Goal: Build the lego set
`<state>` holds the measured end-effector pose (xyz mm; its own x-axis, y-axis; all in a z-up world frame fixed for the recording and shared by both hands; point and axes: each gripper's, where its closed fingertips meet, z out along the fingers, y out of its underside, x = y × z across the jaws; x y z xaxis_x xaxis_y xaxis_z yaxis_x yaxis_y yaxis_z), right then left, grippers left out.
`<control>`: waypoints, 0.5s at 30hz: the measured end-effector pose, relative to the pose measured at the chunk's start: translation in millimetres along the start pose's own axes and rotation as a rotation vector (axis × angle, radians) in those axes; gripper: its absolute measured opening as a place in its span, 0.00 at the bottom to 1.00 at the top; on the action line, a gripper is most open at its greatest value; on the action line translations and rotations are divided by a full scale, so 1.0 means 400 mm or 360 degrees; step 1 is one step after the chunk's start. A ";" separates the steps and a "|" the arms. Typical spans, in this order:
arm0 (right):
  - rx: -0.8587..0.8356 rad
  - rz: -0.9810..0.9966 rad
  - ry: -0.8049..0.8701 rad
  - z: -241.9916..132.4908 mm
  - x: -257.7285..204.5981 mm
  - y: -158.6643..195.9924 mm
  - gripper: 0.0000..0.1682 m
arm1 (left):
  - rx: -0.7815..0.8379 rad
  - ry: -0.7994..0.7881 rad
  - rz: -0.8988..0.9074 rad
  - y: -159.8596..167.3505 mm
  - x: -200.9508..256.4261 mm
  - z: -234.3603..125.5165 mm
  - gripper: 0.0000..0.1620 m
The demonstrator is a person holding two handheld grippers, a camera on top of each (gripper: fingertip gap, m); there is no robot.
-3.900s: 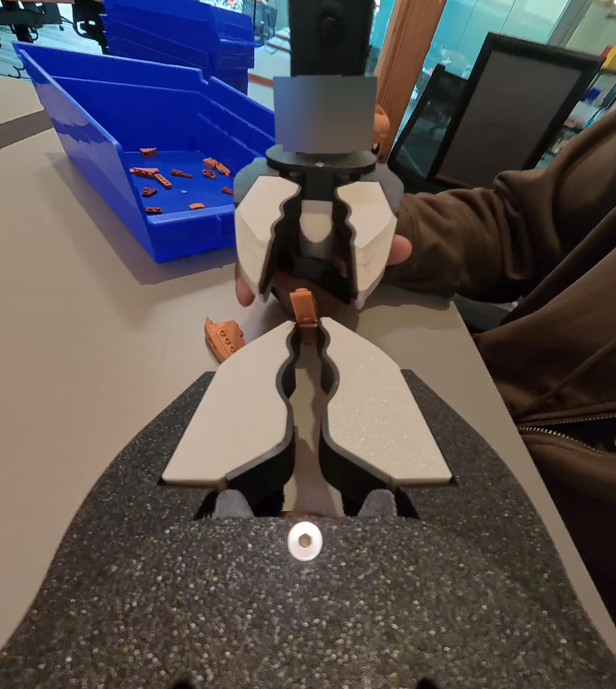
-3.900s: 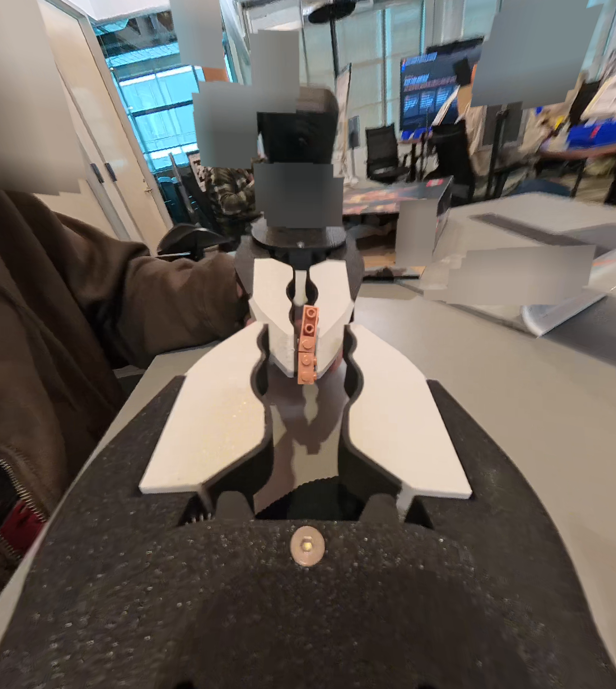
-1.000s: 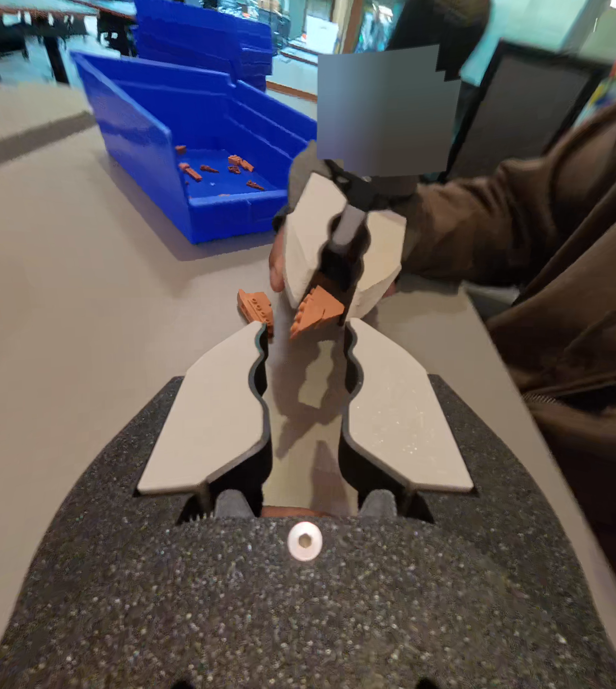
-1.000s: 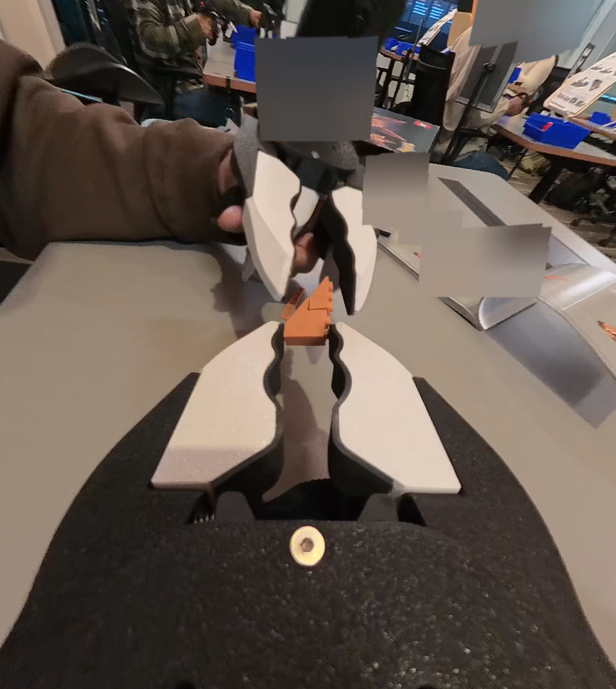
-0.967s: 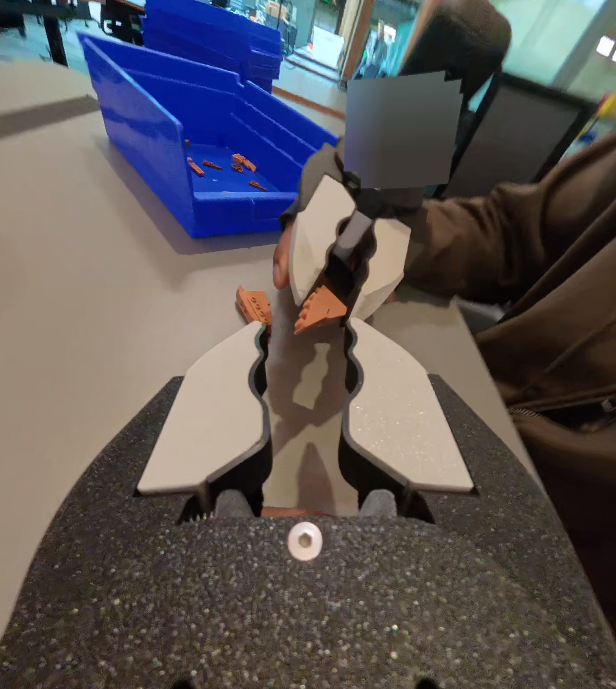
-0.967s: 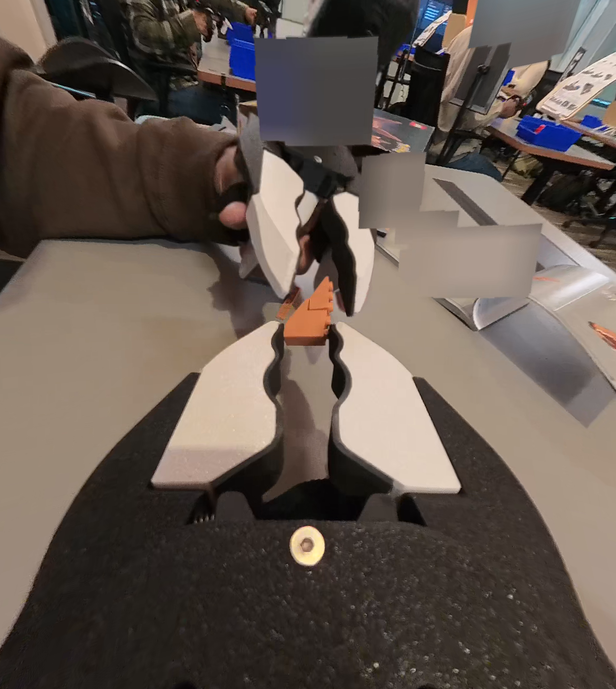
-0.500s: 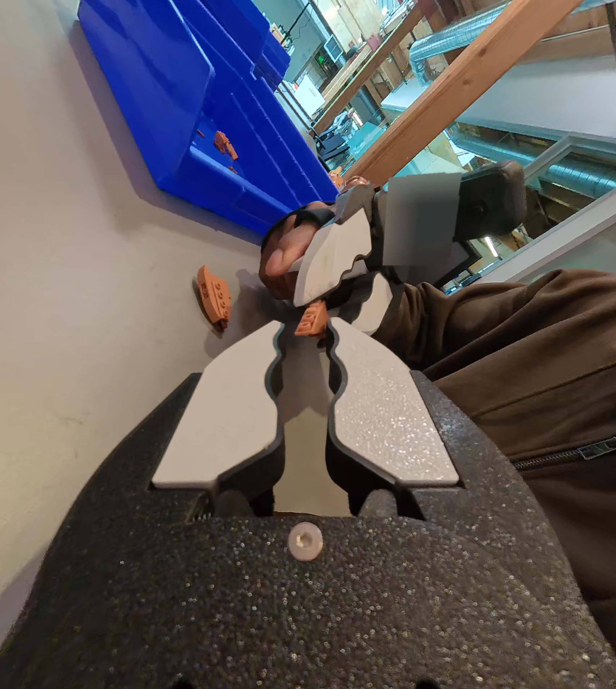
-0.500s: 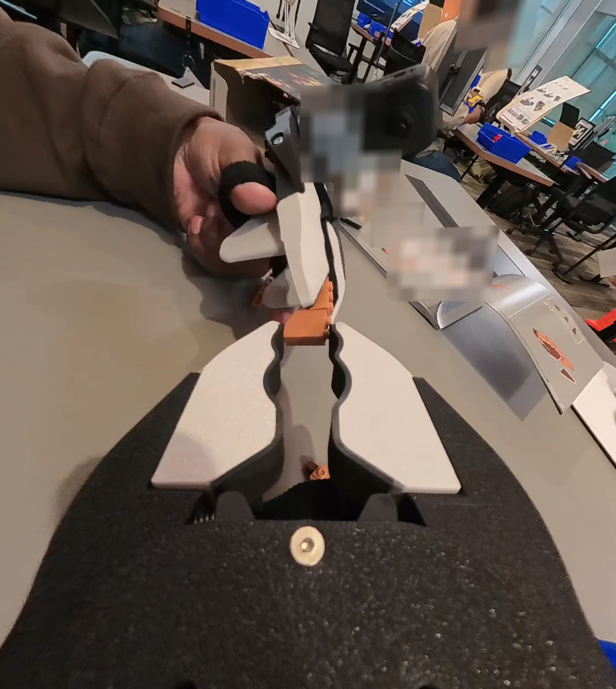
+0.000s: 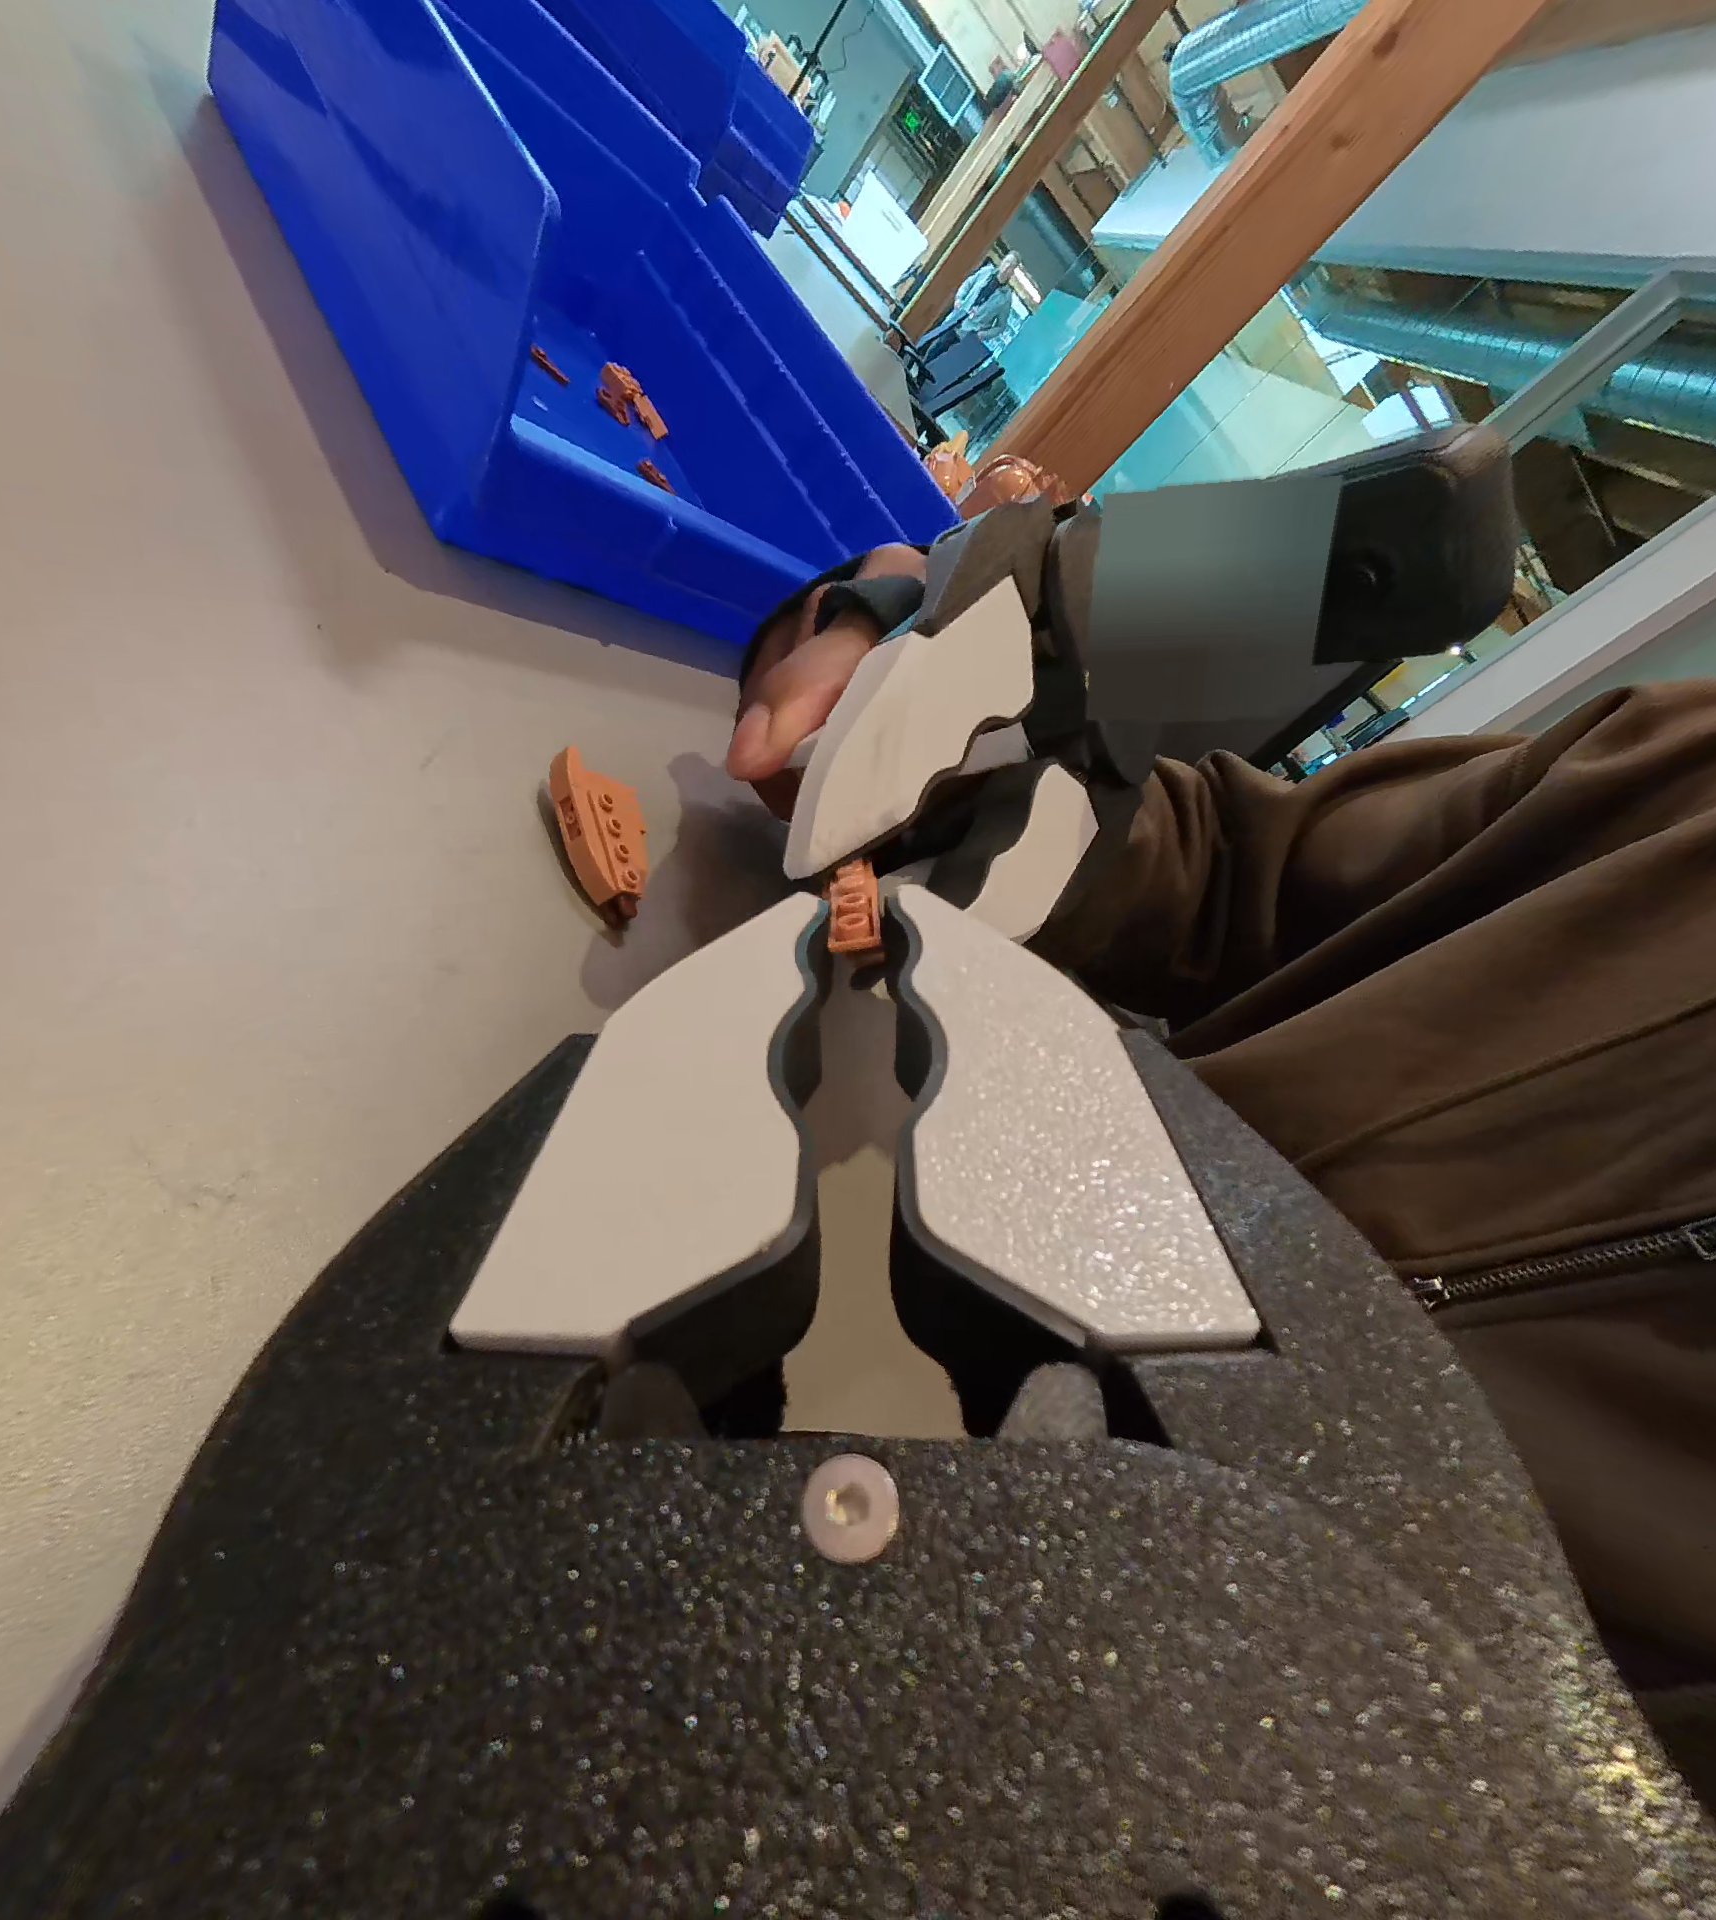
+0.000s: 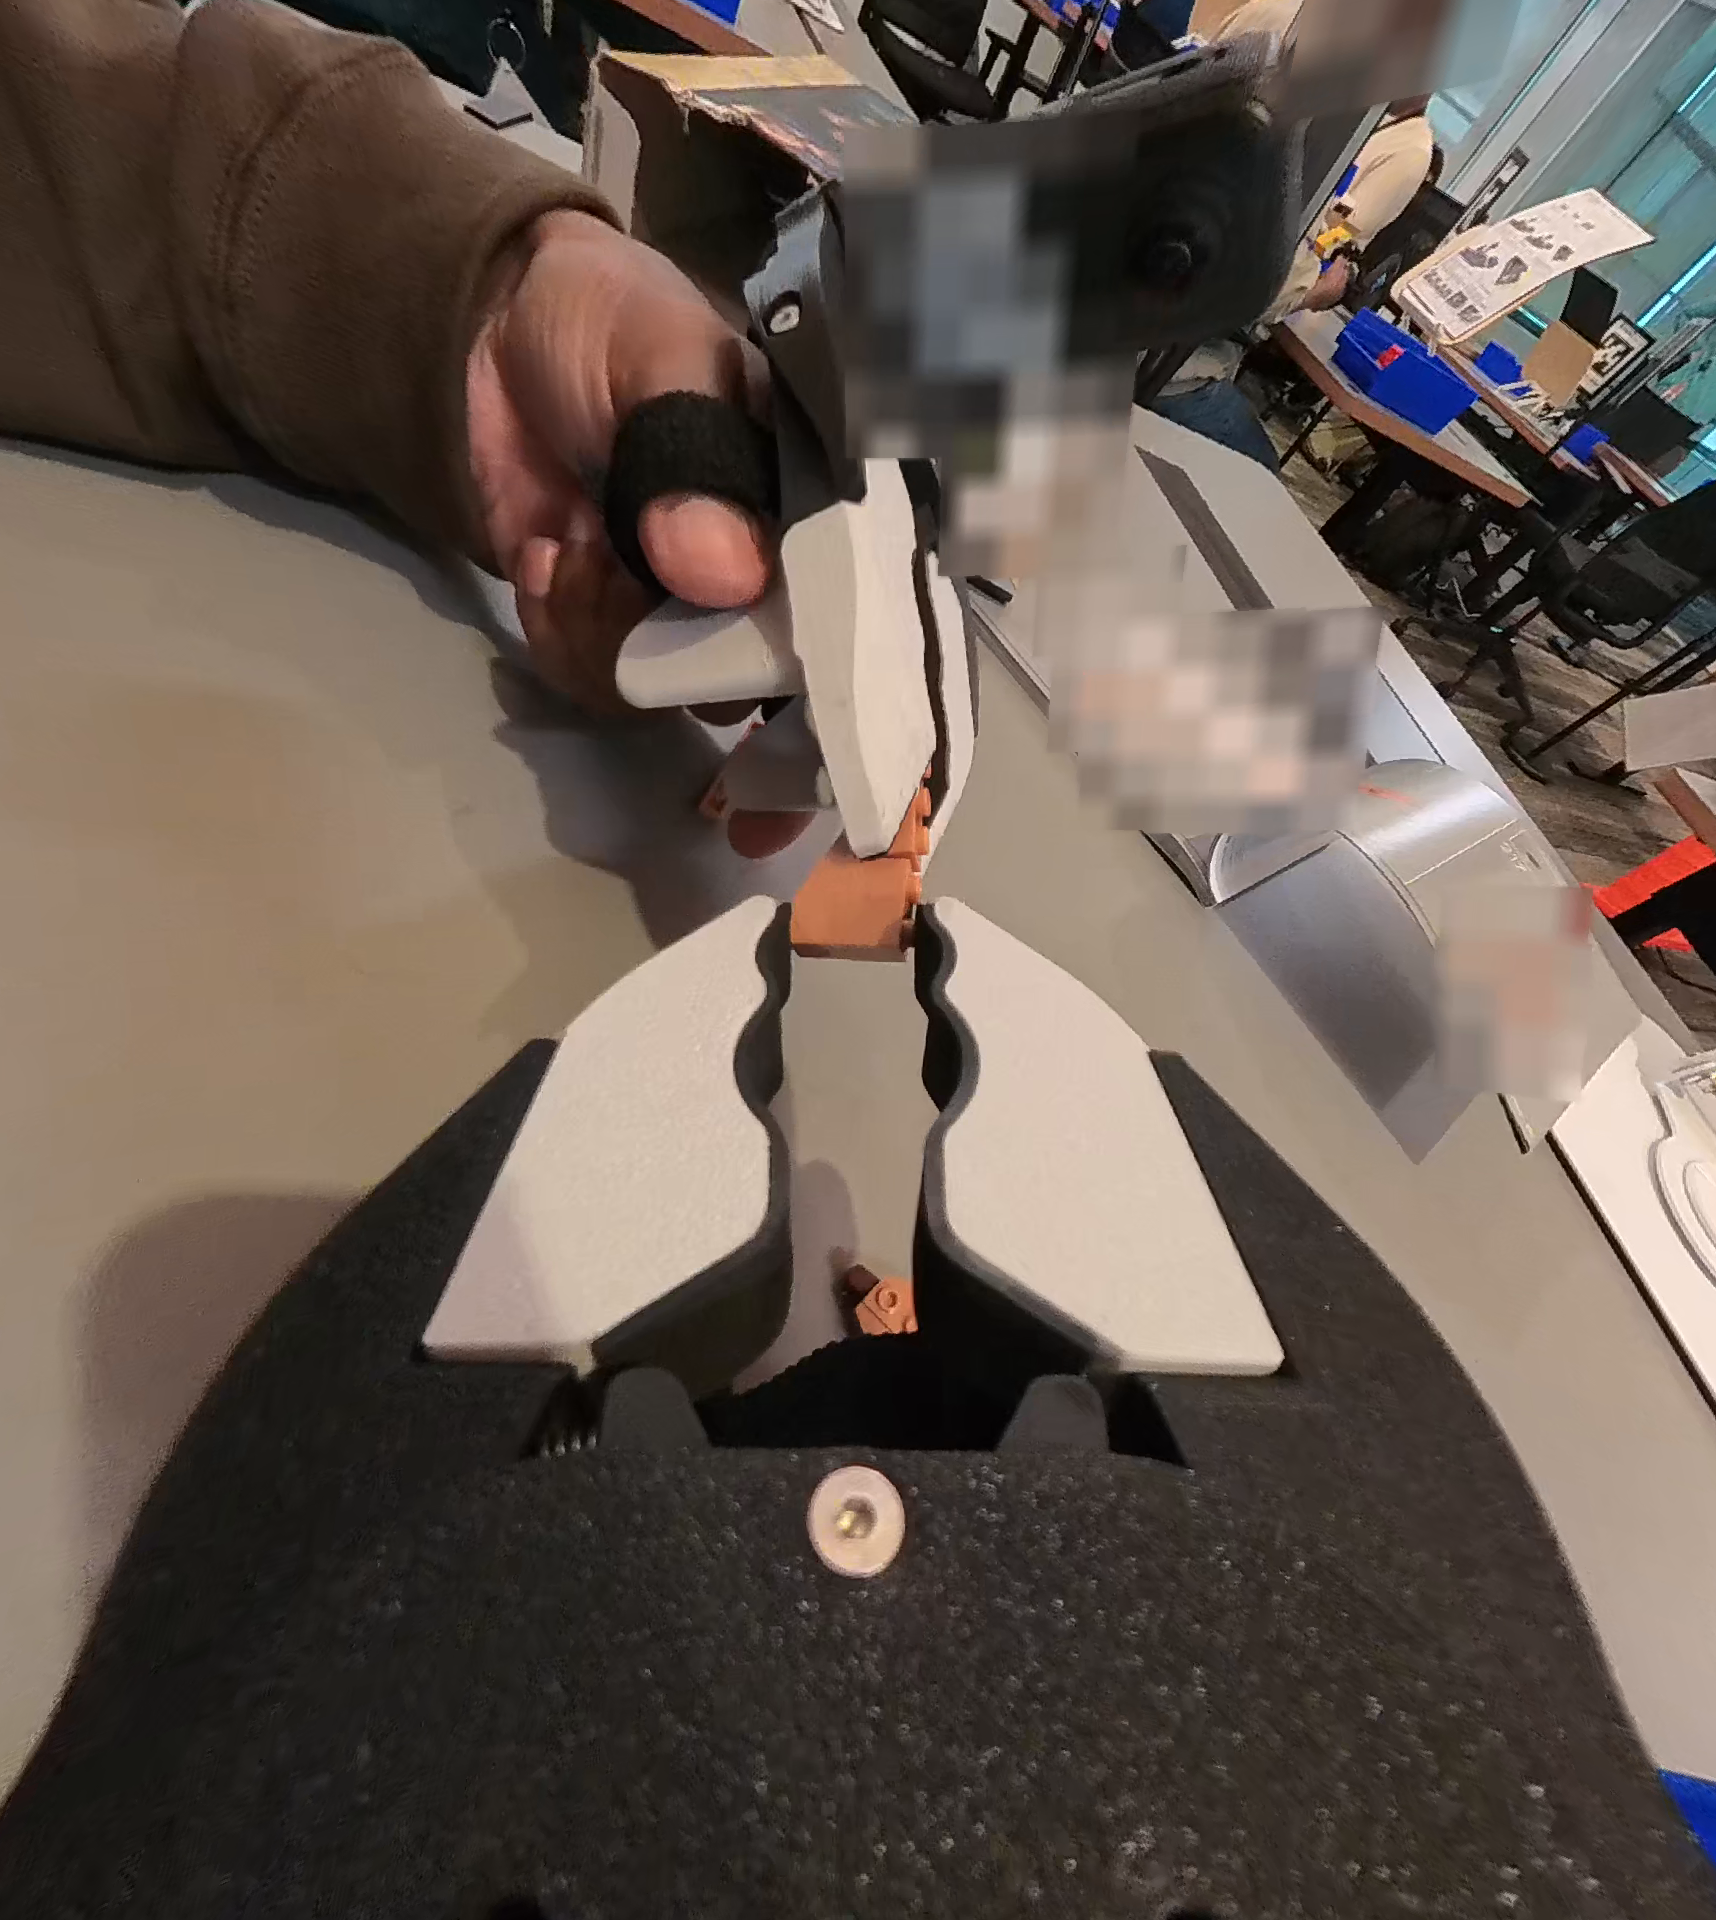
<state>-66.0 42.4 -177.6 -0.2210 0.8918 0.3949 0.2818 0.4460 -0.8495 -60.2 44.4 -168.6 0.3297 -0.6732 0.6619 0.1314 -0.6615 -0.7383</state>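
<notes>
Left gripper clamps a small orange-brown lego piece at its fingertips, studs facing the camera, gripped by the narrow sides so the mating face stays free. Right gripper is pinched on a wider orange-brown lego assembly, also right at the tips, so most of the part sticks out forward. Both grippers meet tip to tip above the grey table, rolled roughly a quarter turn to each other; likely so one part's studs line up with the other's underside. In the right wrist view the left gripper's piece touches the top of the assembly, so this looks like the press-together step; whether it is fully seated I cannot tell. Holding both parts in the air means each gripper braces against the other's push.

Another finished sub-part, a curved orange-brown piece, lies on the table just beside the grippers, within easy reach for later. Blue bin sits farther back with a few loose bricks inside, the supply. One small loose brick lies on the table under the right gripper's fingers.
</notes>
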 end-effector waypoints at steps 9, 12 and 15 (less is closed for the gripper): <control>-0.0001 -0.0063 0.0030 -0.001 -0.001 -0.002 0.13 | -0.0003 -0.0006 0.0020 0.003 -0.001 -0.001 0.05; 0.0064 -0.0103 0.0042 -0.006 -0.003 -0.016 0.13 | 0.0025 0.0088 -0.0024 0.001 0.012 -0.003 0.05; 0.0118 -0.0172 0.0117 -0.012 0.004 -0.029 0.14 | 0.0077 0.0158 -0.0086 -0.008 0.018 -0.006 0.05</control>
<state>-65.1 39.2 -165.6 -0.1766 0.8431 0.5079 0.1897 0.5355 -0.8230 -60.3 40.9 -161.1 0.2268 -0.6680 0.7087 0.1923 -0.6826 -0.7050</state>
